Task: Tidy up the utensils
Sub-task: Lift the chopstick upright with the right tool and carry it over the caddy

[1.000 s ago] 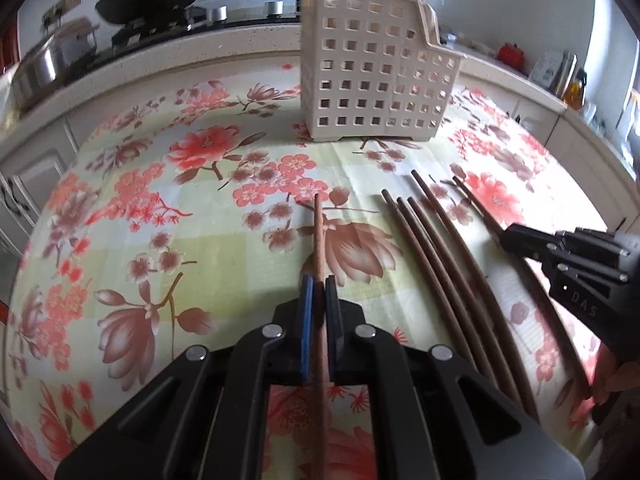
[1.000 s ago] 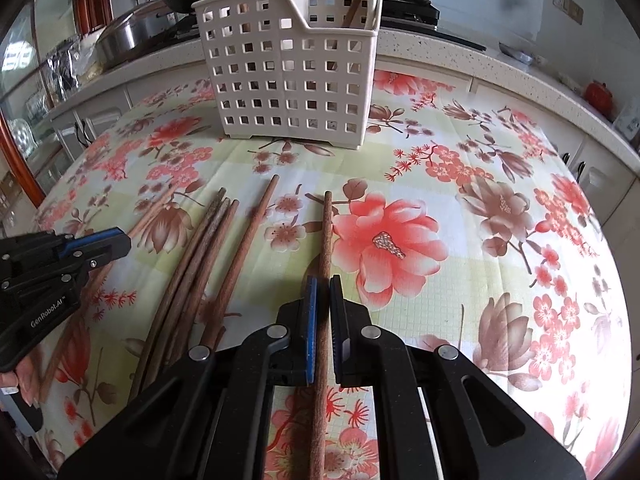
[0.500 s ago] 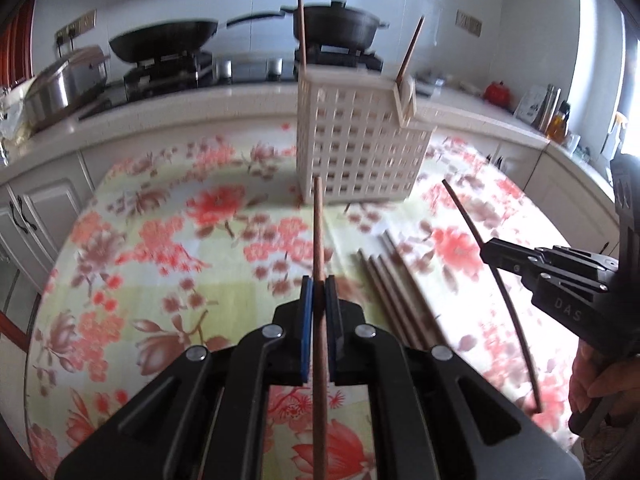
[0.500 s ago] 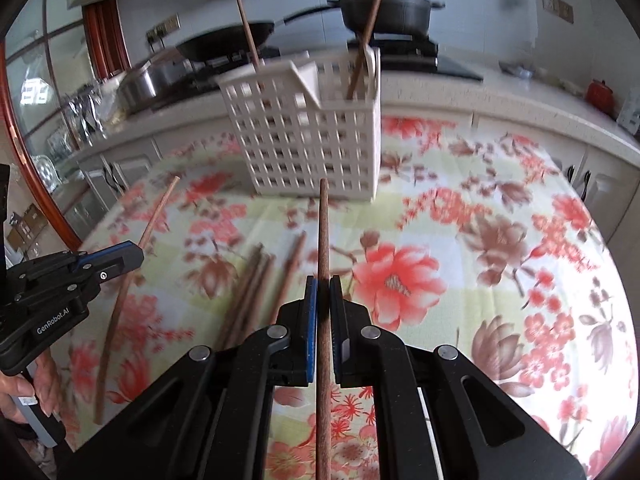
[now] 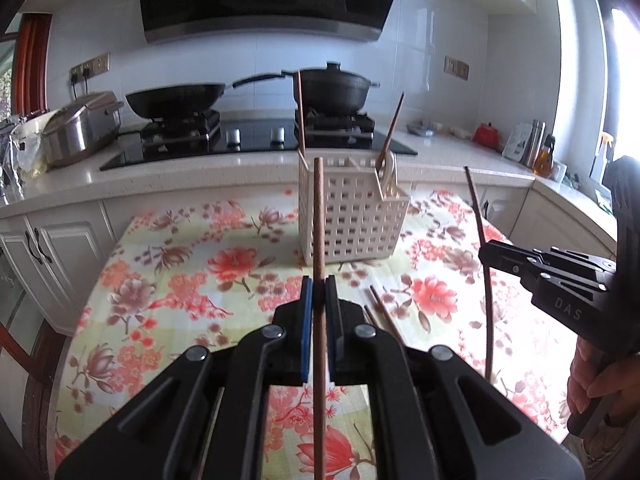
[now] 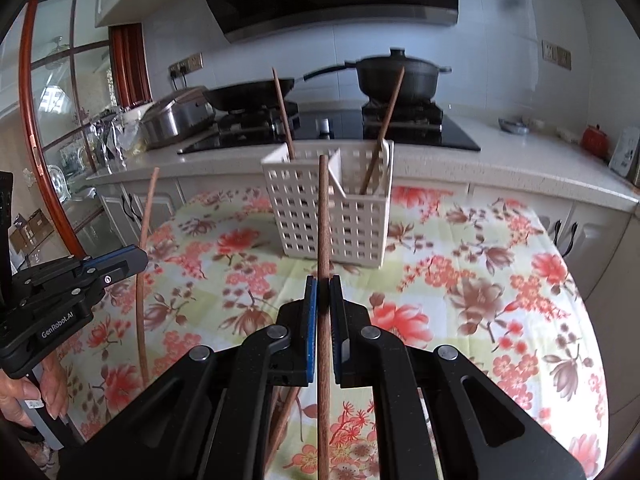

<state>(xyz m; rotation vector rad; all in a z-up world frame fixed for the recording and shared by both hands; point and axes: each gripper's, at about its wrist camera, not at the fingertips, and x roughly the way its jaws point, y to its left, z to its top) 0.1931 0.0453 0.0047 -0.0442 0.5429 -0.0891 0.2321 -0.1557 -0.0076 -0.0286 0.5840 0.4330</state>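
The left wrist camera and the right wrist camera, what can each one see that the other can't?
Only the left wrist view shows the loose chopsticks lying clear on the table and the oil bottle on the counter. Only the right wrist view shows the glass cabinet door with its curved red frame. Both show the white basket with two chopsticks standing in it, the flowered tablecloth, the black pot and the pan on the stove. Both also show the left gripper and the right gripper, each with jaws shut on one chopstick.
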